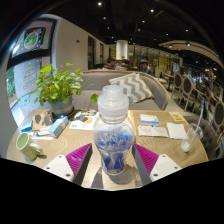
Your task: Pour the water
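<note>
Nearest you, the water bottle (113, 135) stands upright between the pink pads of your claw (113, 158), cap still on, its long axis vertical; both fingers look pressed against its sides, so you seem to be gripping it, lifted or just resting on the wooden surface (165, 150). The likely target, a clear glass (187, 143), sits ahead and to the claw's right, near the papers (153, 125). The potted plant (57, 88) lies ahead-left, away from the pouring path.

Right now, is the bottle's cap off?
No, the white cap is on the water bottle, which stands upright between the gripper fingers.
</note>
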Demonstrator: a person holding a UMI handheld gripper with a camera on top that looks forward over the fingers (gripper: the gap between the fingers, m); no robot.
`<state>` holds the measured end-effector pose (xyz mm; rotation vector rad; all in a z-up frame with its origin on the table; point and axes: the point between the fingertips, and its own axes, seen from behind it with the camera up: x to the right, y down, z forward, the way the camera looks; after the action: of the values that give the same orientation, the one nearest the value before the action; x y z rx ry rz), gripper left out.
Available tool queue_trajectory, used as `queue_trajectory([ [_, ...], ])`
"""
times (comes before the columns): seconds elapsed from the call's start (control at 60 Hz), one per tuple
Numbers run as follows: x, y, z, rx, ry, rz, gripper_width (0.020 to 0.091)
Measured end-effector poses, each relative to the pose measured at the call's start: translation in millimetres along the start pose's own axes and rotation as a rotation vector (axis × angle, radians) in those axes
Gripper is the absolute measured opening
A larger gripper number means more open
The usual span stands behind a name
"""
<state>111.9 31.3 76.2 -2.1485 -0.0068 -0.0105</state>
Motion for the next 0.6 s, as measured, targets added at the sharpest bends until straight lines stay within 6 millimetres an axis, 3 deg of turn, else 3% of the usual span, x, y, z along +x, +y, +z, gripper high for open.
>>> queue_trajectory([
  [0.083, 3, -4, 23, 0.019, -0.002, 0.002, 0.0715],
  [0.183, 3, -4, 30, 0.044, 0.014, 0.01, 0.0519],
  [0.4, 5, -9, 31, 0.064, 0.045, 0.017, 0.0402],
  [0.6, 5, -27, 16, 0.068, 0.168, -0.114, 0.0373],
])
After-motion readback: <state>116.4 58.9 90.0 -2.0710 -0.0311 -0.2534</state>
